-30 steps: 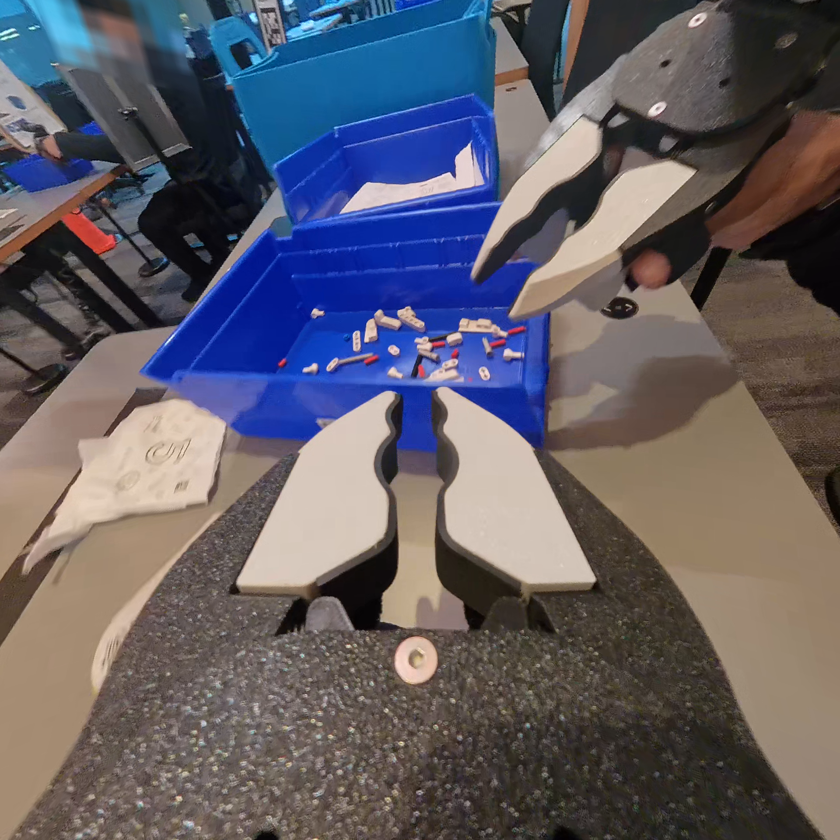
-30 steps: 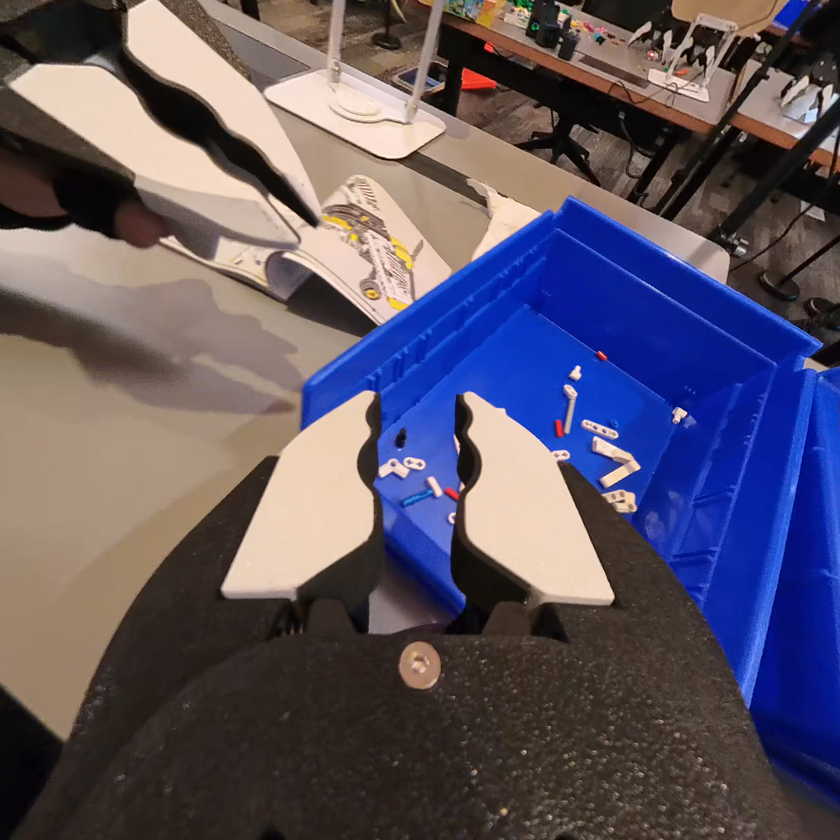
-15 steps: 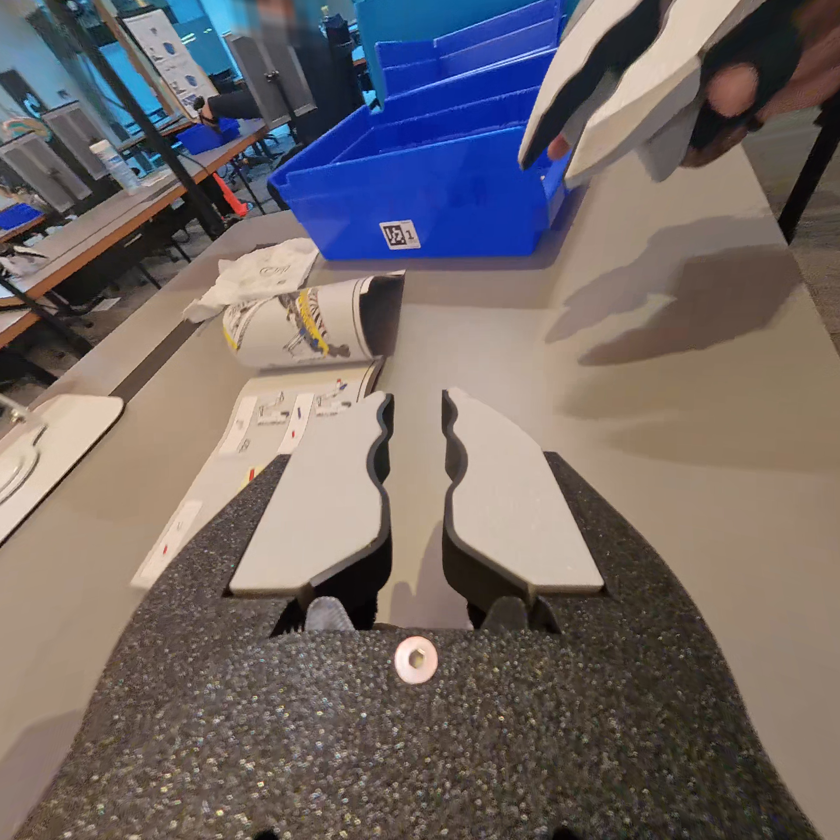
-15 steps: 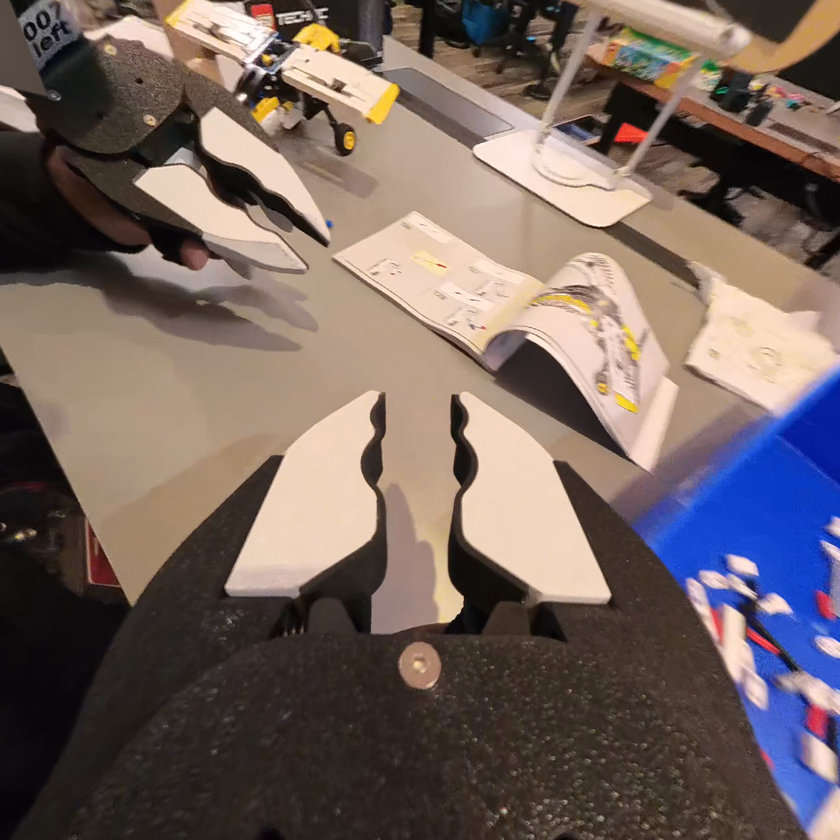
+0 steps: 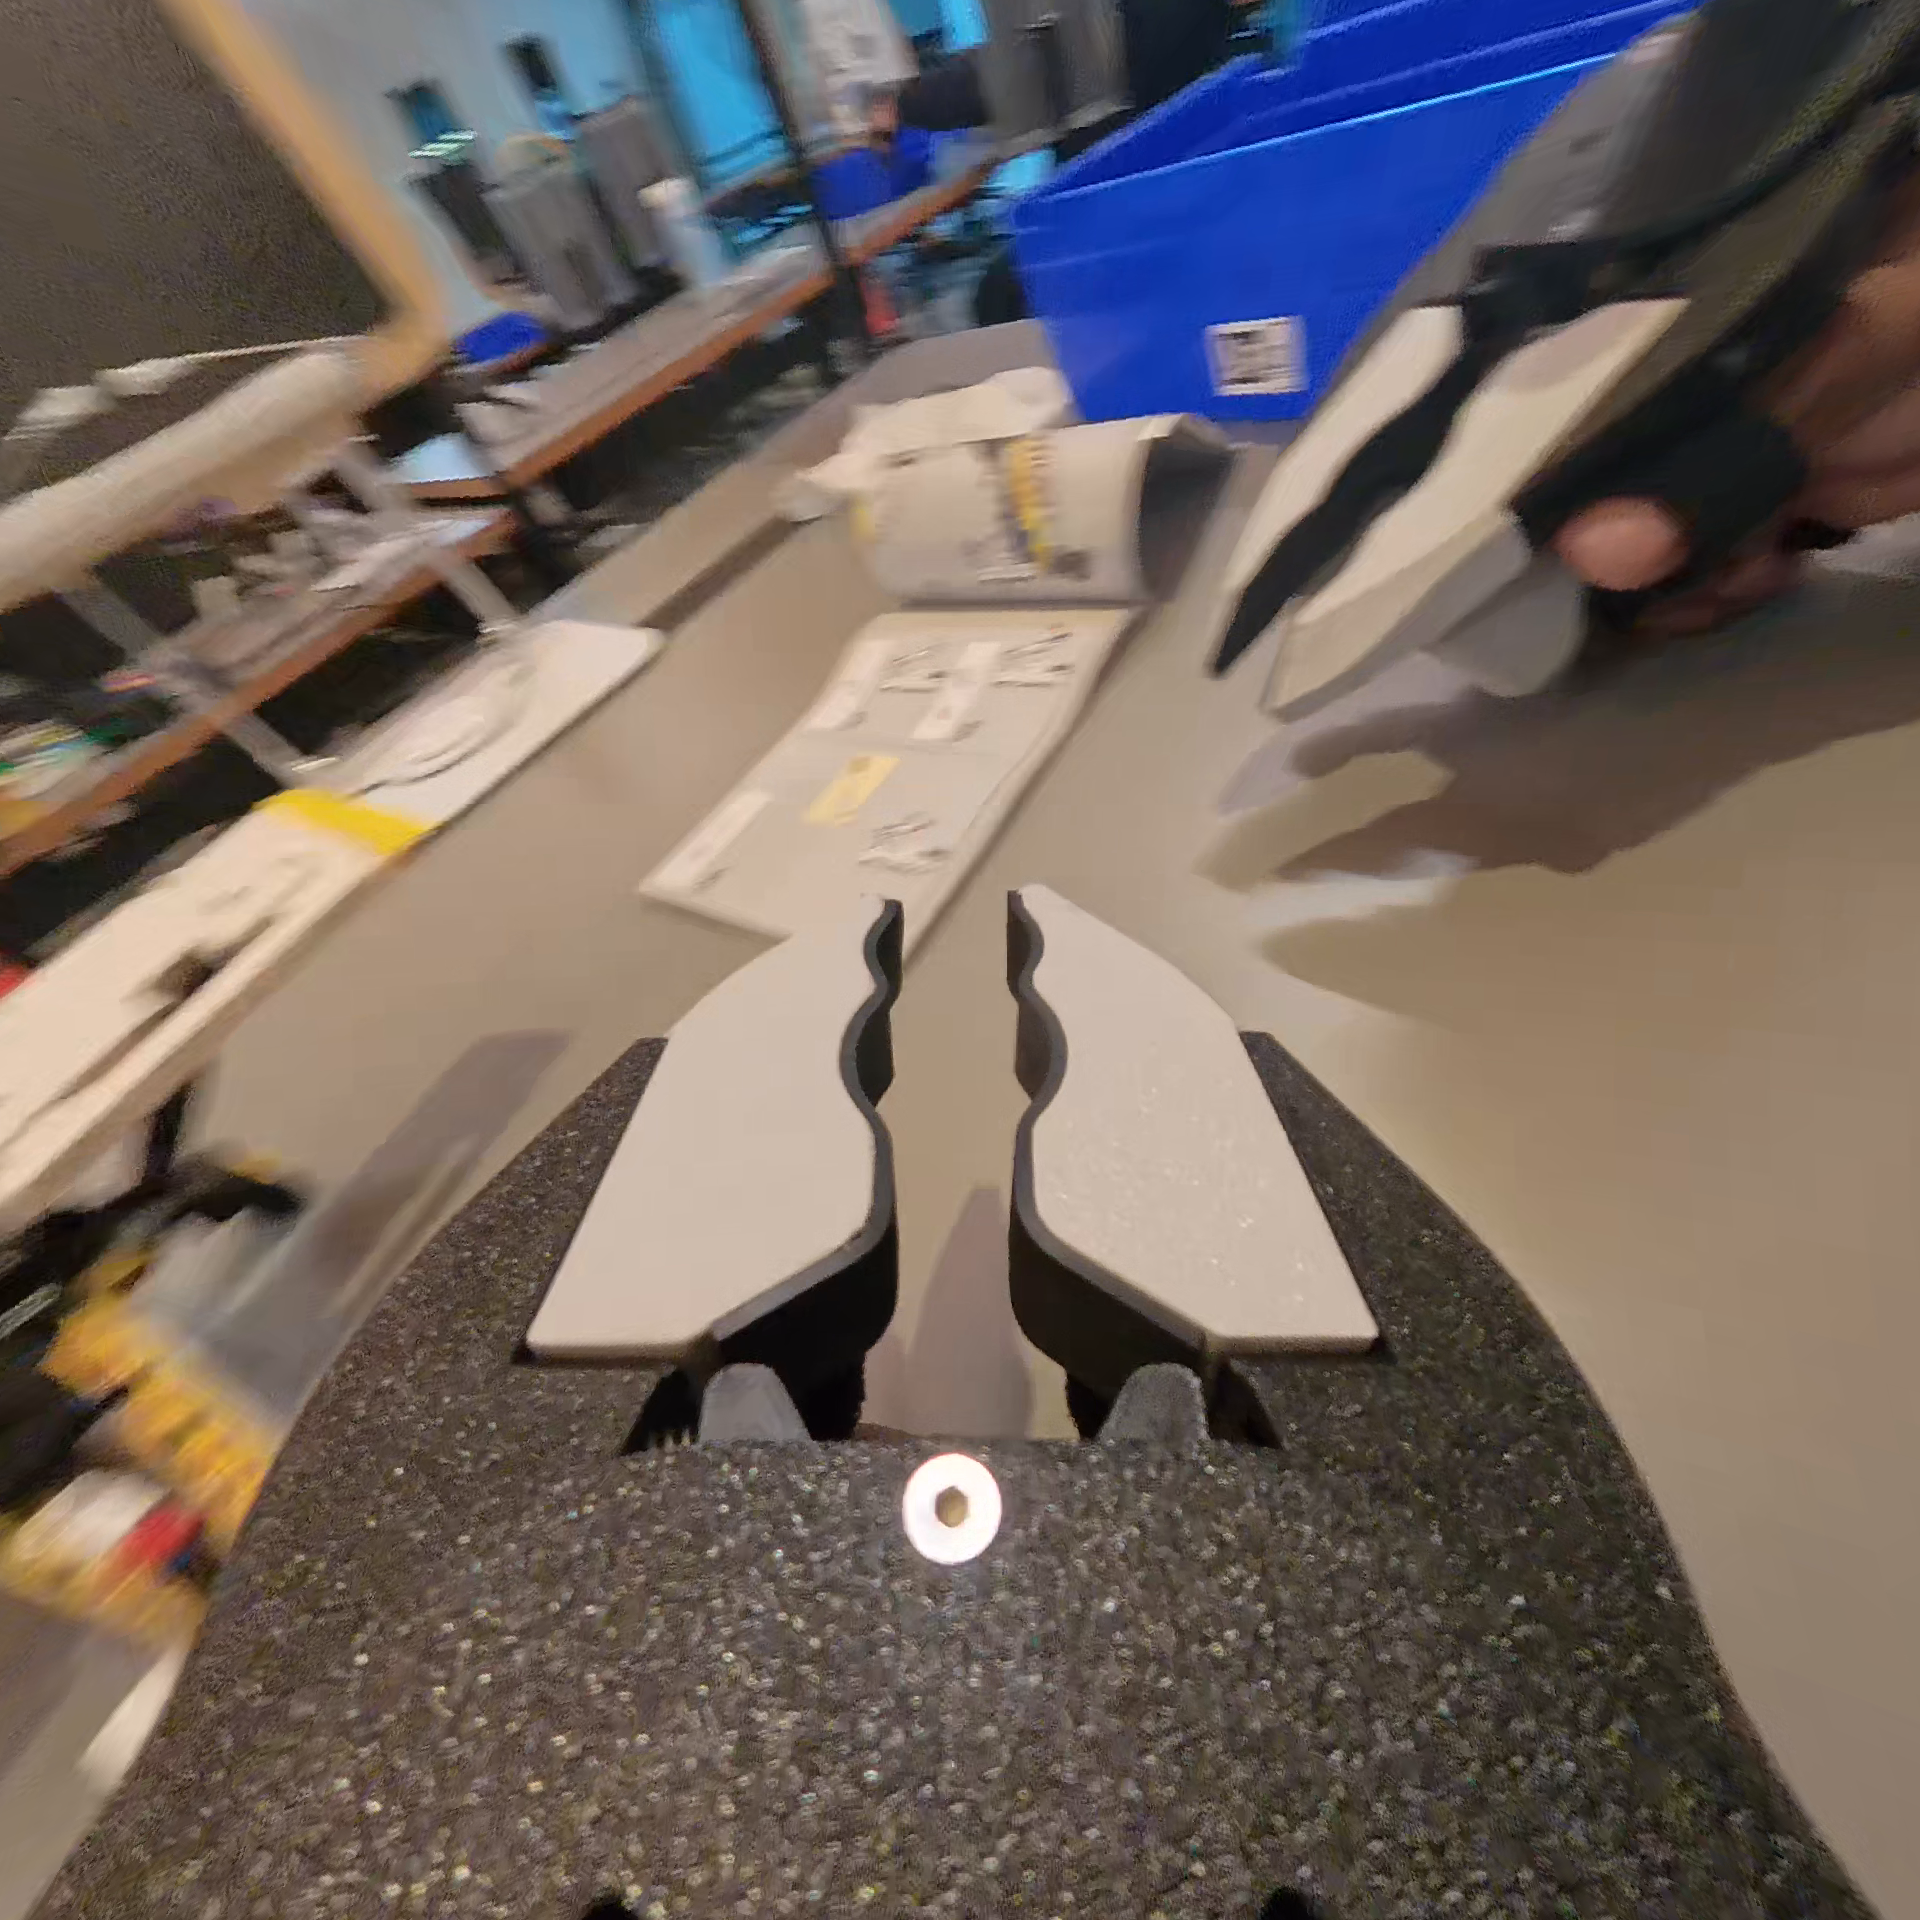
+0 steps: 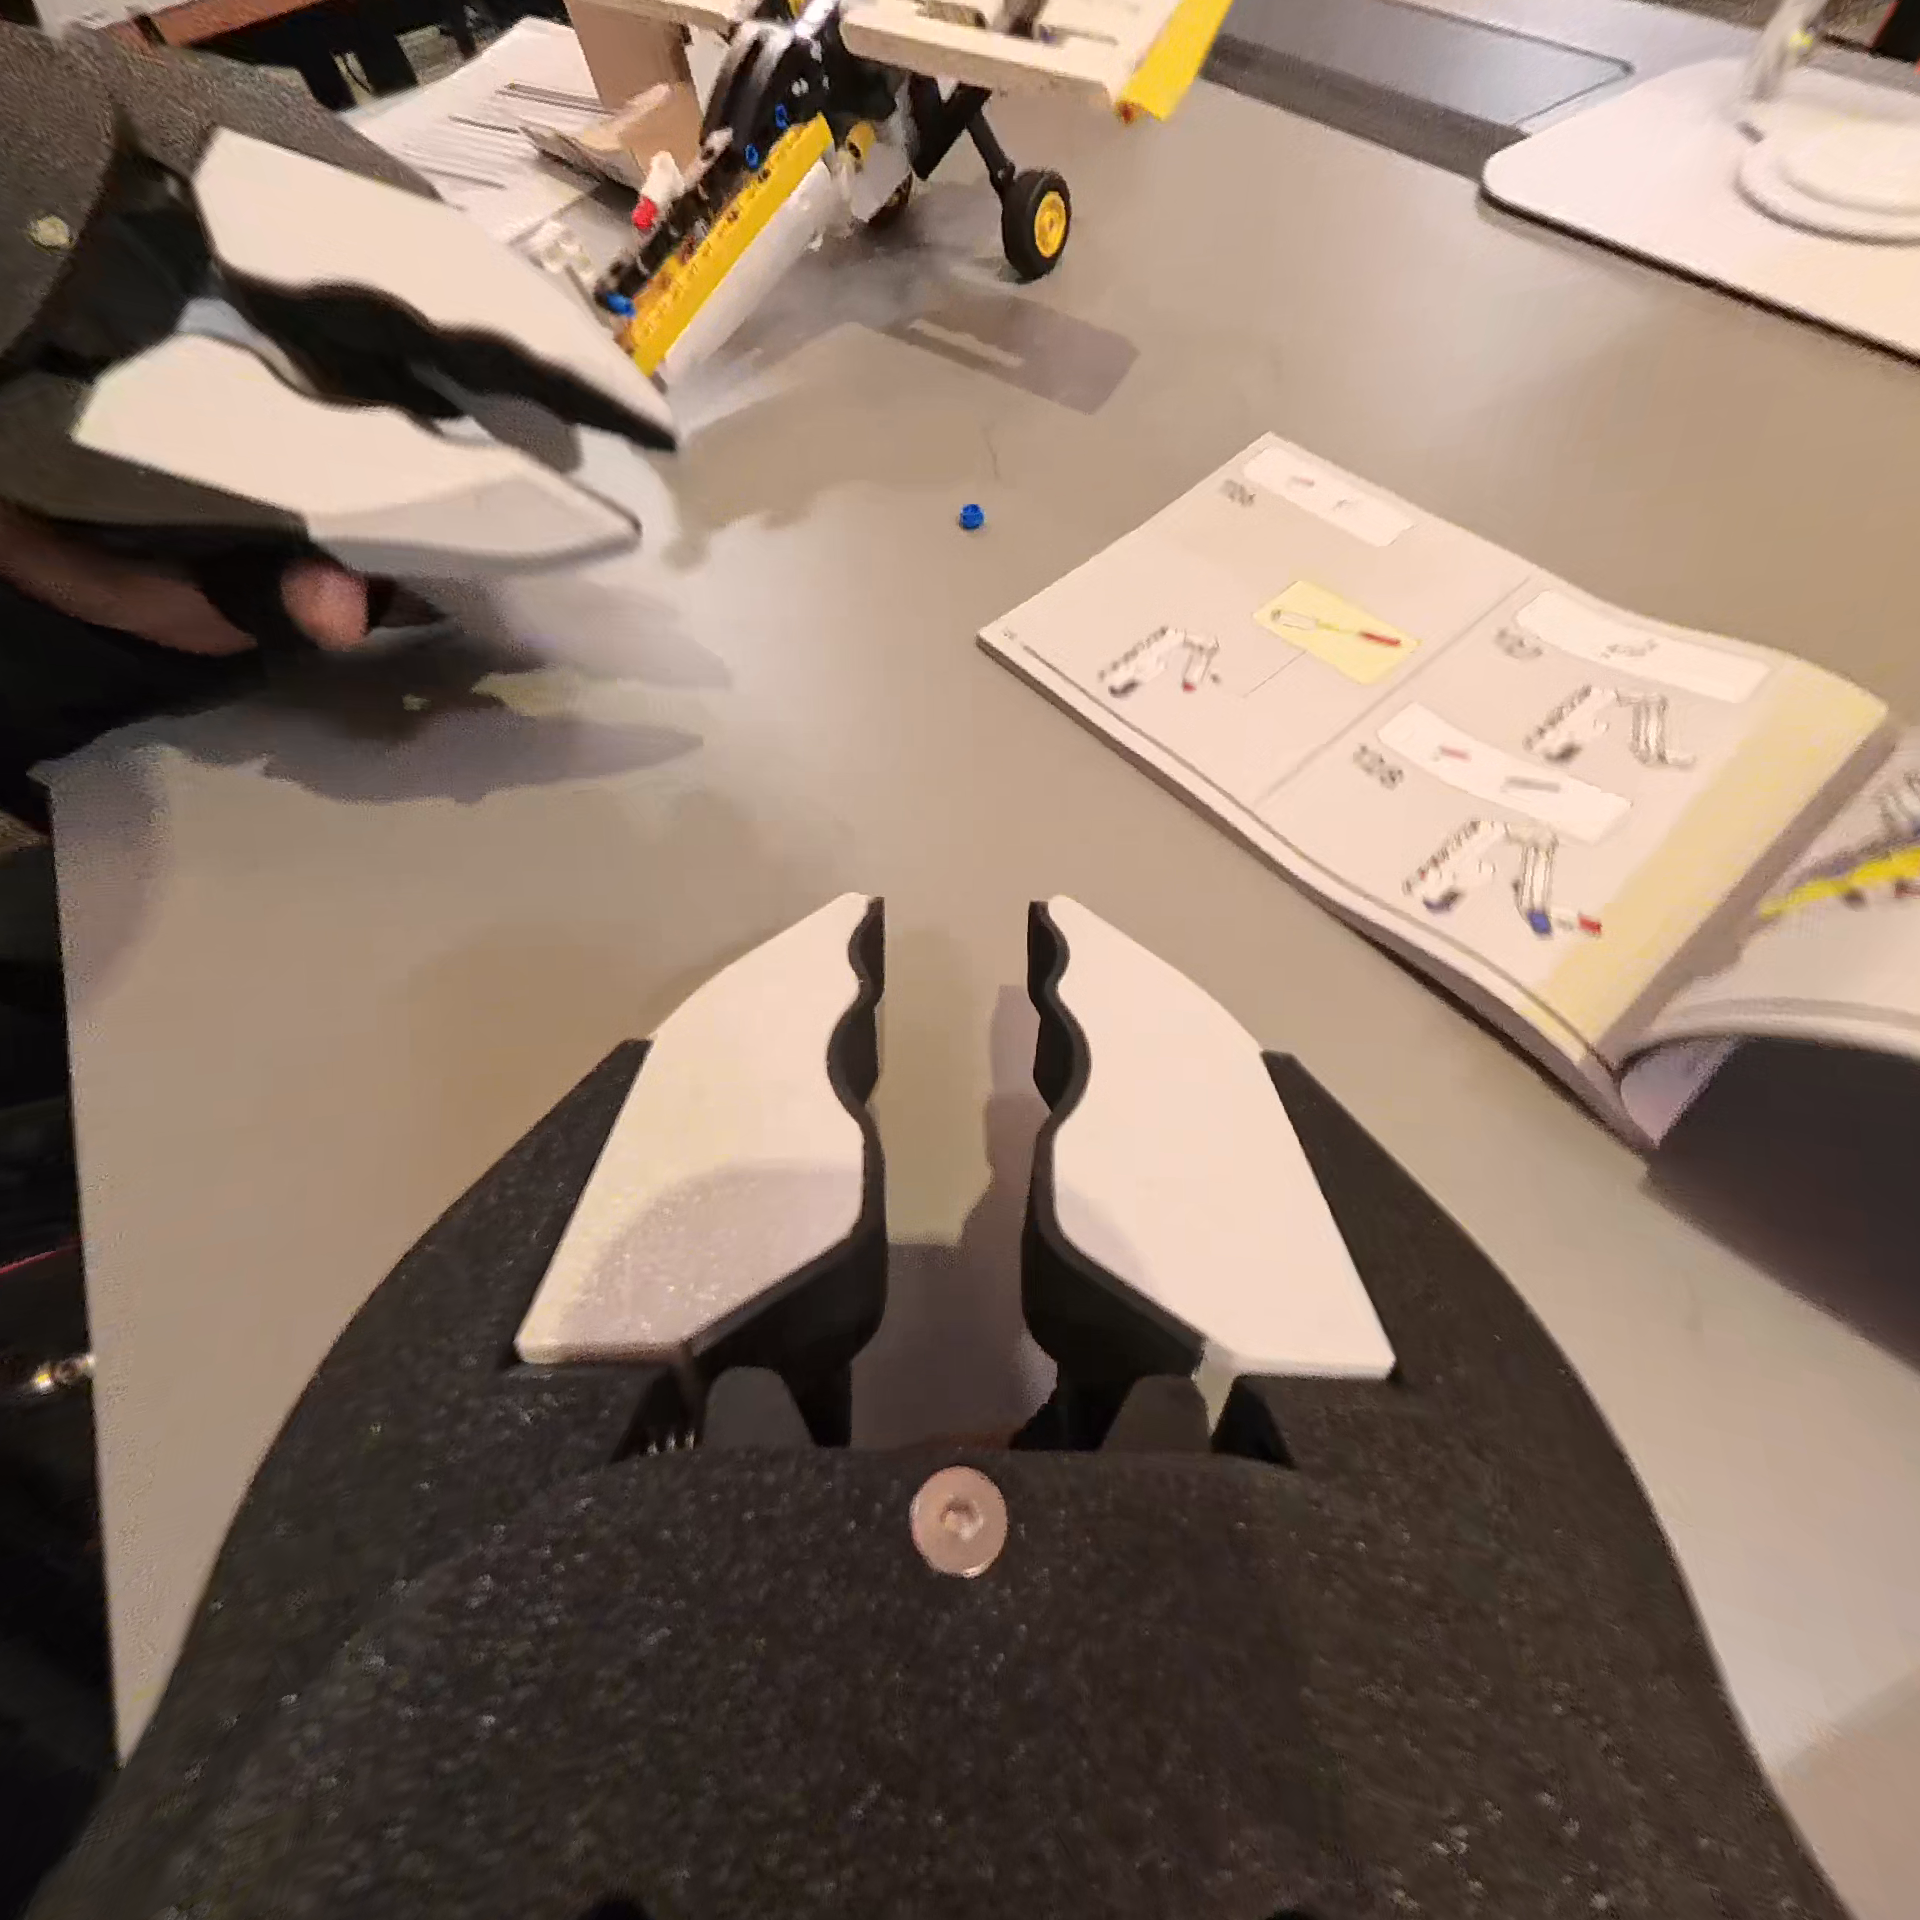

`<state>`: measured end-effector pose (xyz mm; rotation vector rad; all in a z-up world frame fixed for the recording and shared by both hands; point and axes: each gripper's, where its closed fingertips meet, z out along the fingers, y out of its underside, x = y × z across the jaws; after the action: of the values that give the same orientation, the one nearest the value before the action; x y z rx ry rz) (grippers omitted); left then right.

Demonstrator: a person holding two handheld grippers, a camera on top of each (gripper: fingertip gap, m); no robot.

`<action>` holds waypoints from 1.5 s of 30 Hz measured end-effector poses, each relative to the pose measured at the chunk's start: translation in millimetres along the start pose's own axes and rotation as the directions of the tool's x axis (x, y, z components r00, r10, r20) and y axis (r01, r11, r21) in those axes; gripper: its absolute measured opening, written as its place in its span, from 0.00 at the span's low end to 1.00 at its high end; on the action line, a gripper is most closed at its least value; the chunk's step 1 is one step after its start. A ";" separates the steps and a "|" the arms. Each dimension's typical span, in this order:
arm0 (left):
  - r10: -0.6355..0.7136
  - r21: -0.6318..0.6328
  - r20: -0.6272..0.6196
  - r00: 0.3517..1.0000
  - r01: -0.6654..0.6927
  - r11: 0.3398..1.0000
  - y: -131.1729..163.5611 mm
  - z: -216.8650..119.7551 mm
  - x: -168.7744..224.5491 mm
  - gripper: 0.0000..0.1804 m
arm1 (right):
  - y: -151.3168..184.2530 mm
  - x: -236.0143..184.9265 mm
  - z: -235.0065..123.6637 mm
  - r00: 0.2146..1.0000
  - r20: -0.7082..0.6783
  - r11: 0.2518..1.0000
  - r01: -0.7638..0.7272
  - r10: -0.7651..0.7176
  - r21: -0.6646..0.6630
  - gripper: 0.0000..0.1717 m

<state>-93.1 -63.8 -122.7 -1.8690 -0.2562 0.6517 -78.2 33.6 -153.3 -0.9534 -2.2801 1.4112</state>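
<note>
Both claws (image 5: 954,909) (image 6: 956,909) bare, above grey table (image 6: 727,935)

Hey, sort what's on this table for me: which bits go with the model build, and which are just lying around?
Build:
toy plane
instruction booklet
small blue piece
blue bin

Lying about:
white stand base
crumpled white bag

Both tongs open.

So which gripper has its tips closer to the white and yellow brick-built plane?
The left gripper: its tips sit just in front of the white and yellow brick-built plane. The right gripper hovers over bare grey table.
</note>
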 end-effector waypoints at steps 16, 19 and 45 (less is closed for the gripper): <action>-0.126 -0.252 0.493 0.861 0.280 0.926 93.5 -83.9 -119.6 0.12 | -74.2 -97.4 172.2 0.950 0.273 0.981 0.178 -0.152 -0.072 0.15; -0.126 -0.254 0.478 0.869 0.275 0.927 95.0 -82.5 -119.7 0.12 | -76.4 -102.9 180.4 0.952 0.268 0.982 0.172 -0.146 -0.076 0.15; -0.002 -0.292 0.581 0.814 0.210 0.933 98.1 -84.6 -129.9 0.07 | -70.7 -112.5 170.2 0.910 0.406 0.990 0.121 -0.083 -0.068 0.15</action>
<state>-166.5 -229.8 -149.1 -1.9203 -0.9191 1.1459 -117.3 -178.6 -162.0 -0.5942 -2.6643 1.5889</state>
